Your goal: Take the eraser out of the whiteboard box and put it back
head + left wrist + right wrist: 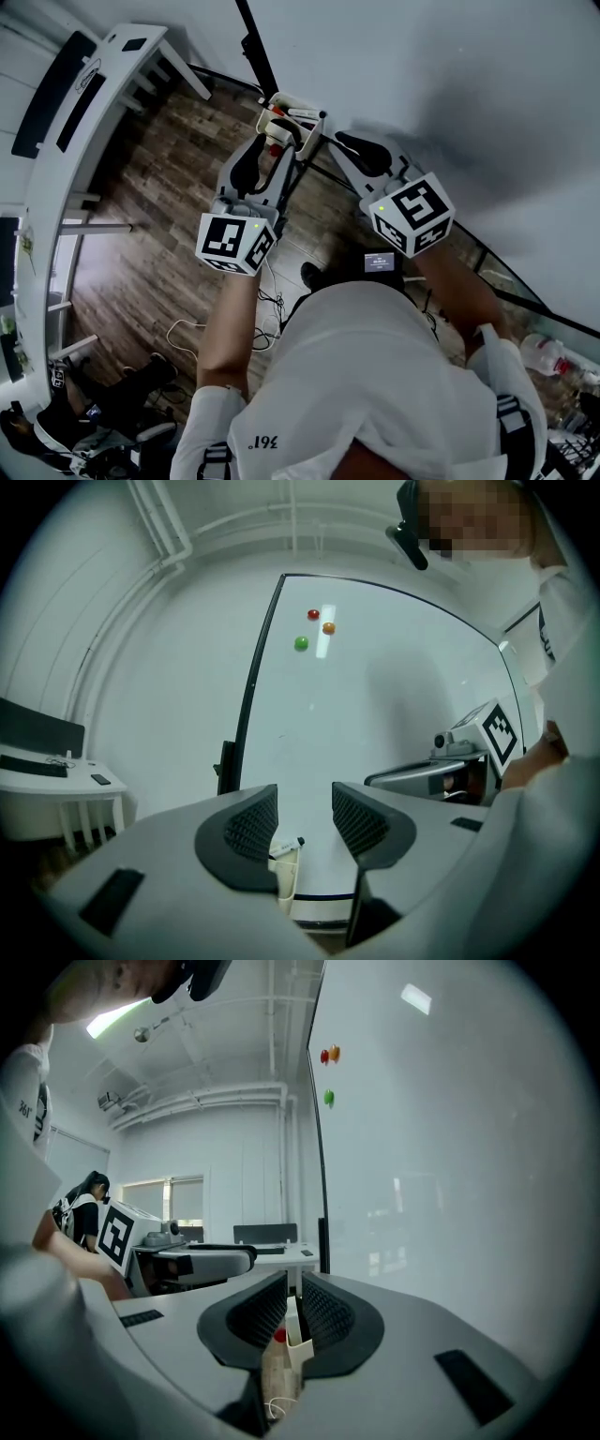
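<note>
Left gripper point(305, 808): fingers spread, nothing between them. It points about level at the whiteboard point(394, 696).

Right gripper point(292, 1299): fingers nearly together with only a thin slit. I read the white edge showing in the slit as lying beyond the pads, not pinched, so probably empty.

Whiteboard box point(286, 874) hangs at the board's lower left corner. From the left fingers it sits ahead, below the gap and a touch left of centre. A marker point(287, 845) lies across the top of it, tip to the right.

Eraser: can't pick it out in any view. A red item point(279, 1335) shows in the box, seen through the right slit. It could be the eraser or a cap, I can't tell which.

In the head view the left fingers are right at the box, and the right ones are just beside its right end. So the left is nearer and already open.

Judgement: the reach is forward and down, so the left needs to tip down over the box's open top. Confirm which item is the eraser before closing. I can't settle the box's long axis from here, though it looks to run along the board's bottom edge.
</note>
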`<state>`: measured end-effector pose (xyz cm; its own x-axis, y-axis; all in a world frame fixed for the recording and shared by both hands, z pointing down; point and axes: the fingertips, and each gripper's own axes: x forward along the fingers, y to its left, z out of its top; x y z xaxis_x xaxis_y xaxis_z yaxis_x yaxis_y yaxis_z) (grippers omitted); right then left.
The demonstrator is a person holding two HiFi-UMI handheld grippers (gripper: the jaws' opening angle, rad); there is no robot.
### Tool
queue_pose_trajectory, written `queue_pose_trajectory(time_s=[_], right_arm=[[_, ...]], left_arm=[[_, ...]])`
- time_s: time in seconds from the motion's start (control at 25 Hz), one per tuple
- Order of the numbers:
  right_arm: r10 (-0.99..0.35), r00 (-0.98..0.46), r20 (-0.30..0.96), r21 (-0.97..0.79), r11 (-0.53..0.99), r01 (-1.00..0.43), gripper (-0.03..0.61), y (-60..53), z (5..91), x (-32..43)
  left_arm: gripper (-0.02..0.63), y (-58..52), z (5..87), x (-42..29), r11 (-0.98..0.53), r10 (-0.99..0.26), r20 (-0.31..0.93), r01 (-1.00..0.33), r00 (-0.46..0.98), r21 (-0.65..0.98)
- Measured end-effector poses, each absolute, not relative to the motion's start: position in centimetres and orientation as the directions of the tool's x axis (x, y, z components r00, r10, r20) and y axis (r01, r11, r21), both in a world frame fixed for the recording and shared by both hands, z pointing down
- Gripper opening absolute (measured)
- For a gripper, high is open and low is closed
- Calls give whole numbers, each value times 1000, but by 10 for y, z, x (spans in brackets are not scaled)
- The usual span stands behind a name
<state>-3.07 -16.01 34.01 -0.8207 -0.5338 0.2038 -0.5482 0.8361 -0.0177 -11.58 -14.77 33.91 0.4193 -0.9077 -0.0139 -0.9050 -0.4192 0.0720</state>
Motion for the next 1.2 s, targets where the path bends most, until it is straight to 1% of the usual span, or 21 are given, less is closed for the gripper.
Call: queue_pose_trajectory(time_s=[0.16,0.48,0.6,0.92,1.2], right_arm=[[-537,-826,172,-16,836,-548,59,-151,325,-25],[-536,-833,138,-8,840,-542,53,-138,310,-16],[-539,-831,137,-7,838,-545,52,-135,309,-12],[-539,-834,121,-5,839,-544,46,-123,303,-2],[-546,-829,122,-33,832,-553,40,-117,302,6]], left_arm=[[140,-133,328,-115,-421,-907,-41,-902,419,99],[84,-112,320,-116,-408,-913,-54,-902,405,142],[51,-104,320,-116,-410,-912,-54,-899,406,154],[8,-81,324,-114,-416,-909,-54,-886,414,204],[8,-63,332,-114,-414,-907,-32,-874,420,256]])
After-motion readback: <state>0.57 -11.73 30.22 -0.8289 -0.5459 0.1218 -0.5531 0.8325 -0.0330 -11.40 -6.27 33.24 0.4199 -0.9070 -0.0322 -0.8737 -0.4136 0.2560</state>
